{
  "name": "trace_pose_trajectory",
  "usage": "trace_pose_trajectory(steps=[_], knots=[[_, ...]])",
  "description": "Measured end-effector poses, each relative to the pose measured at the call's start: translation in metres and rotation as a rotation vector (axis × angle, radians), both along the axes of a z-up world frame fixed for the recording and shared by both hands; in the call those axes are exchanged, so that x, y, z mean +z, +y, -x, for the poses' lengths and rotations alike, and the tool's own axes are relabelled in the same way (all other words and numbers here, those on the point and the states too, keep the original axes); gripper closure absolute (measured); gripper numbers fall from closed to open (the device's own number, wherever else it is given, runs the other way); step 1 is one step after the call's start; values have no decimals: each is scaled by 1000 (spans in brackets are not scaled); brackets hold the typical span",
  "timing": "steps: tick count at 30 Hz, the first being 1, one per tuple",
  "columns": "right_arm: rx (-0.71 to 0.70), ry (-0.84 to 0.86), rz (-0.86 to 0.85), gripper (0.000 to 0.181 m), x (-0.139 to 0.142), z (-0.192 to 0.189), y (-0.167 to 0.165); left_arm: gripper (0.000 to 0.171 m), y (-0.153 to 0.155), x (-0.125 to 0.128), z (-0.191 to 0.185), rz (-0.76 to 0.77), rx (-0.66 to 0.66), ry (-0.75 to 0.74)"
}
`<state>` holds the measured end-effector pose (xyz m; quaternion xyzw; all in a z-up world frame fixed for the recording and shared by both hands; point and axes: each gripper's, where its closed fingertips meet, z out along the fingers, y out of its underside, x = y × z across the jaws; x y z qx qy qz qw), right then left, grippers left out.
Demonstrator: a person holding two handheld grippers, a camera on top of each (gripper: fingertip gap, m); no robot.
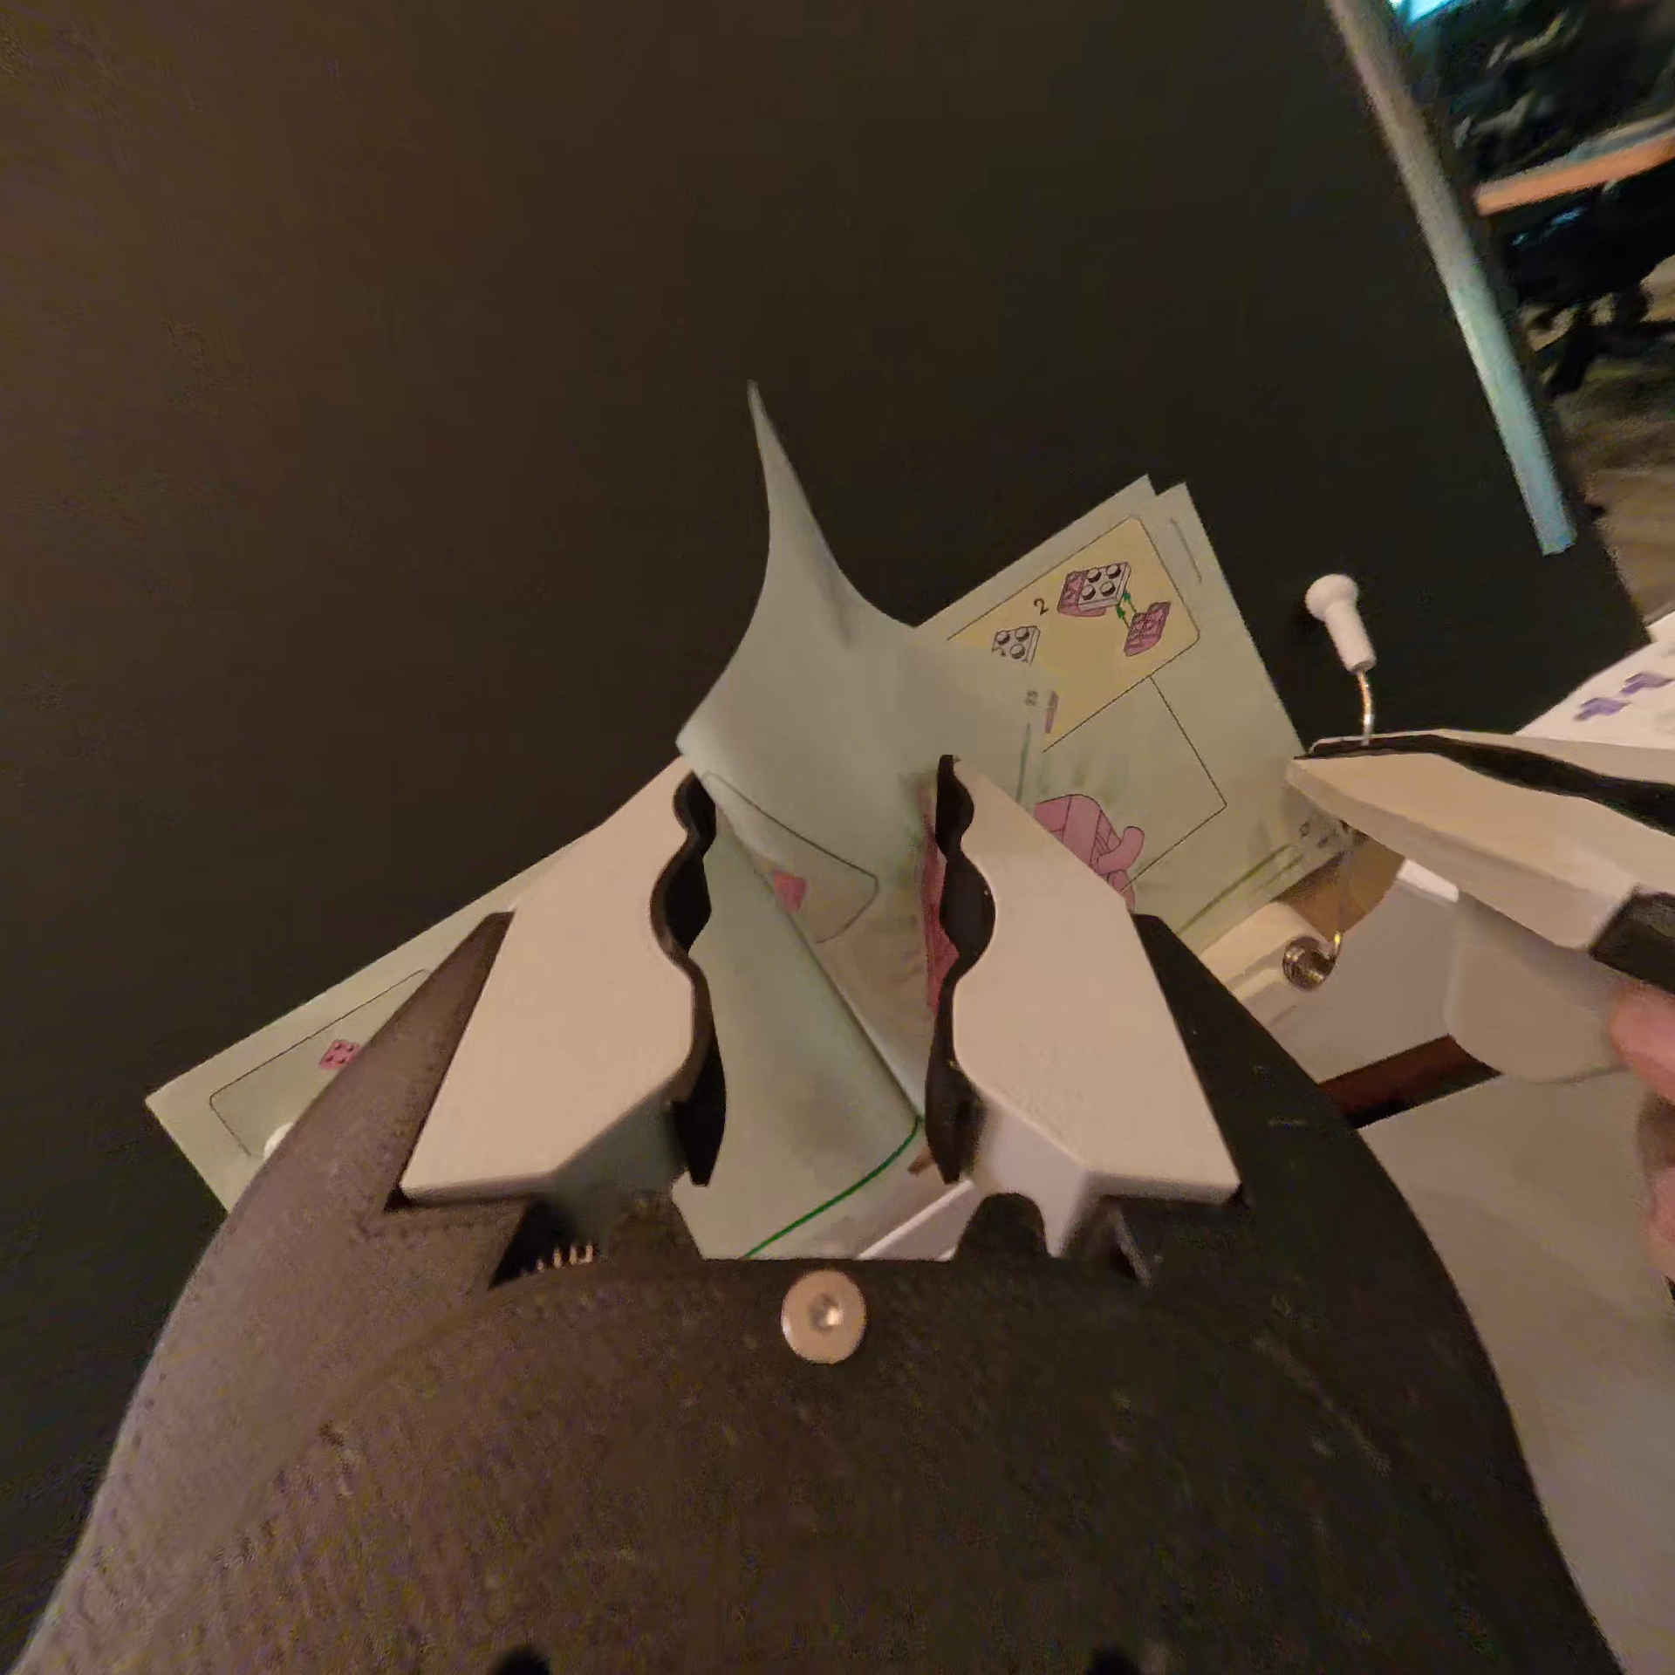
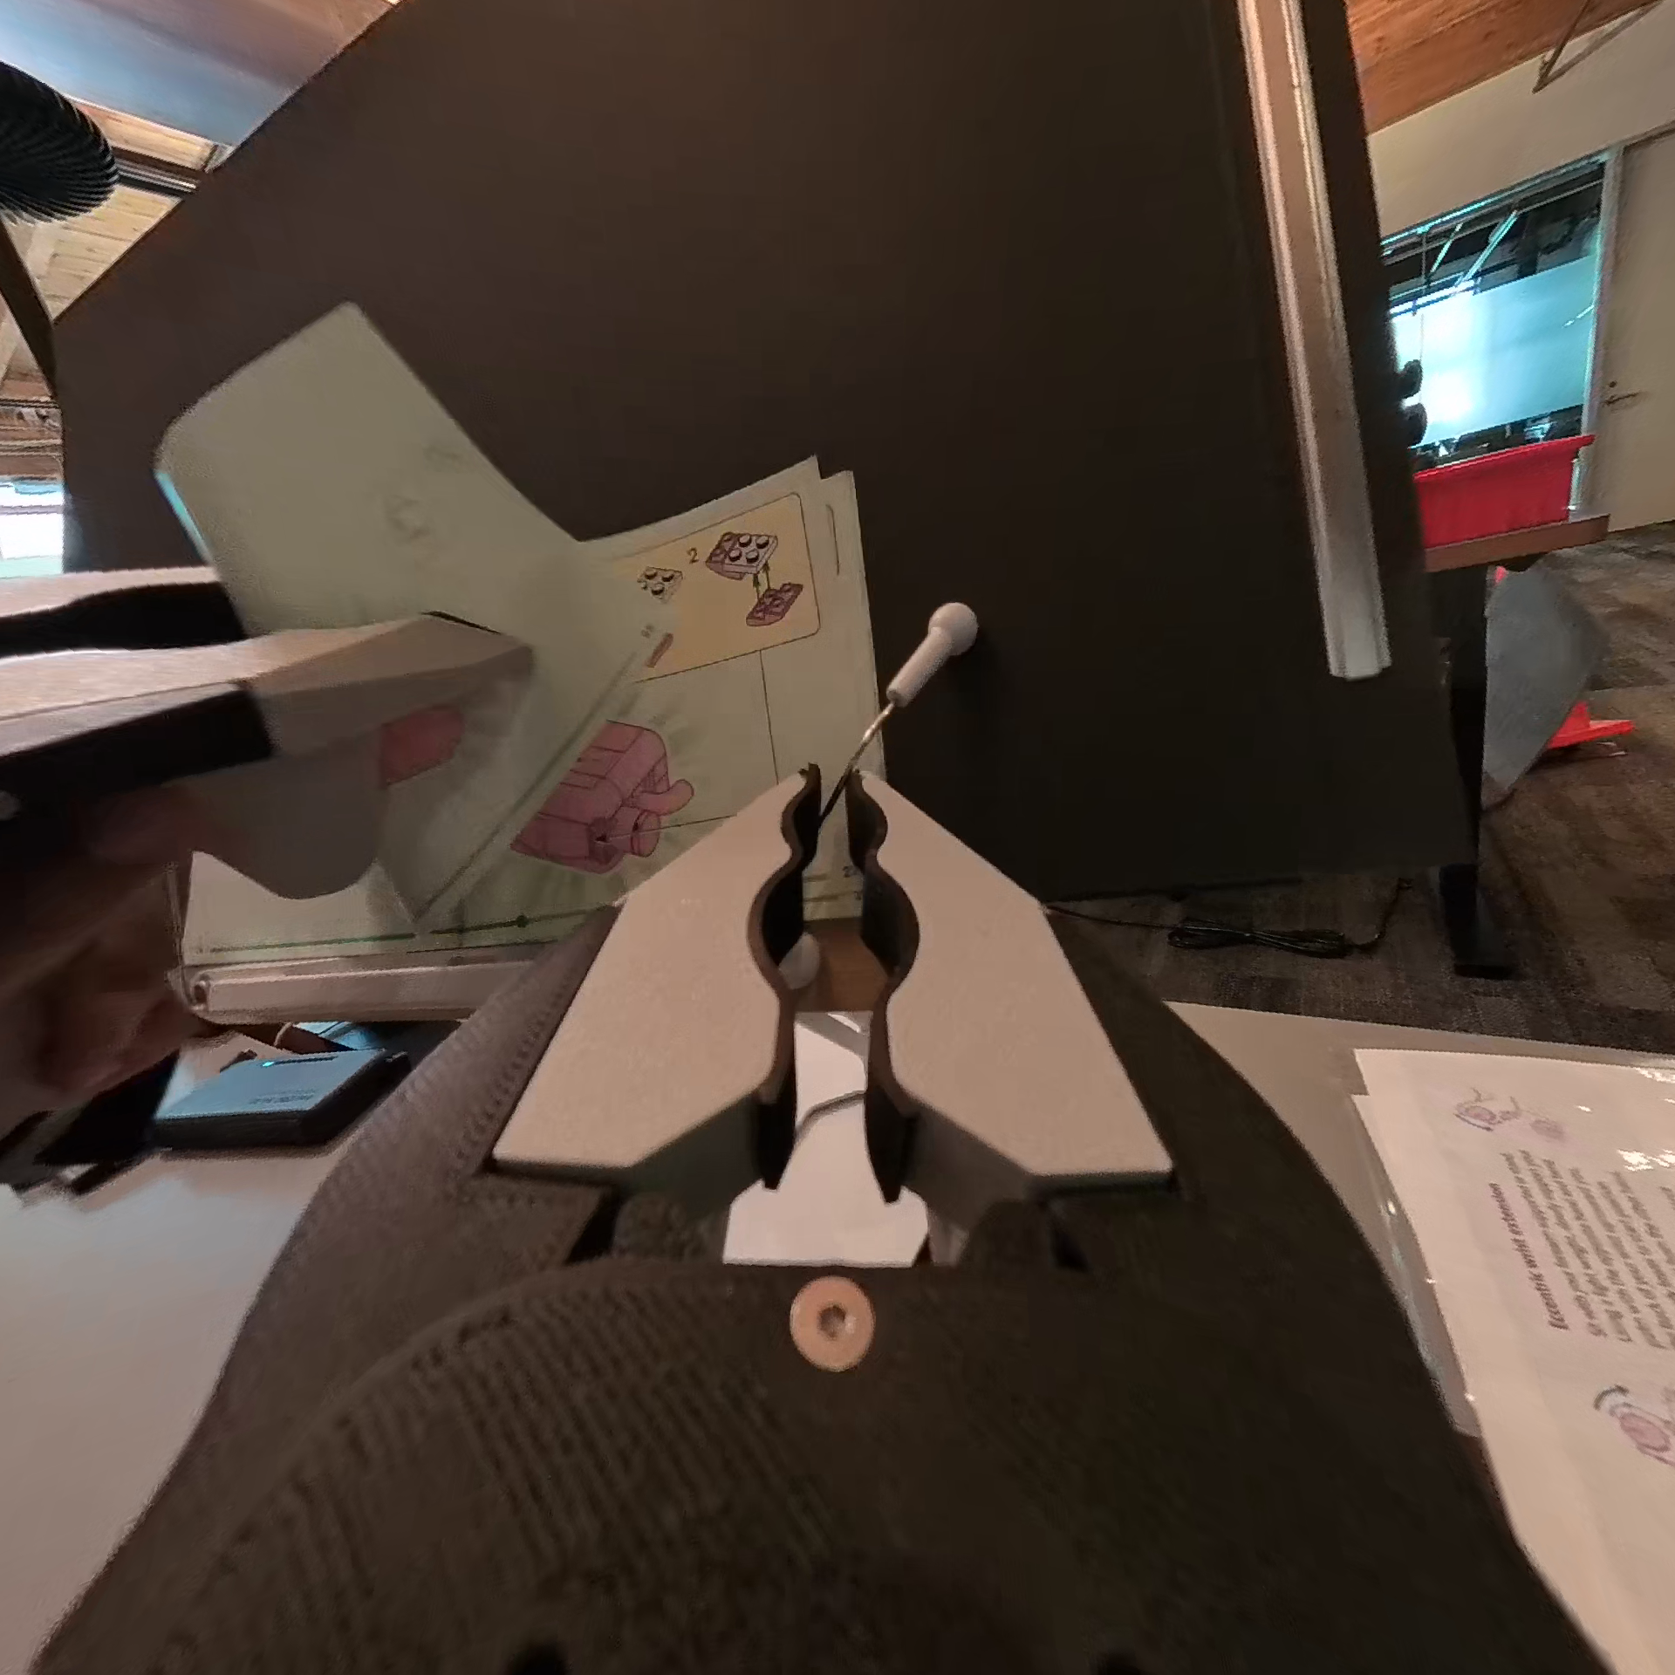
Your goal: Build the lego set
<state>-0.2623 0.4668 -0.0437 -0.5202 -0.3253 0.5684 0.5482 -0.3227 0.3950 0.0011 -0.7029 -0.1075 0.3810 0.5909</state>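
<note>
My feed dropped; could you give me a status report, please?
Left gripper open, lifted page between its fingers. Right gripper shut on clip wire. Booklet propped open.

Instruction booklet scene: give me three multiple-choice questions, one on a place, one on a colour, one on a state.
1. Where is the booklet? A flat on the floor; B propped upright before the dark panel; C inside a bin.
2. What colour is the knob on the wire? A white; B red; C blue.
3. How is the left claw? A open, a page between its fingers; B shut on a brick; C out of view.
Answers: B, it stands propped; A, plainly white; A, wide gap shows.
</note>
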Motion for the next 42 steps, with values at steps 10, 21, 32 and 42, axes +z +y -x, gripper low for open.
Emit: trace_pose_trajectory(steps=[10,21,32,42], knots=[[-15,-29,-168,178,6,1,-9,105,-80,12,9,-291,-146,-235],[-53,-189,-603,178,11,13,-43,91,-161,61,27,-579,-131,-235],[-9,10,-721,150,50,-8,-84,86,-141,20,36,-324,-104,-354],[119,-290,-762,178,21,46,-162,121,-128,-35,60,-201,-122,-533]])
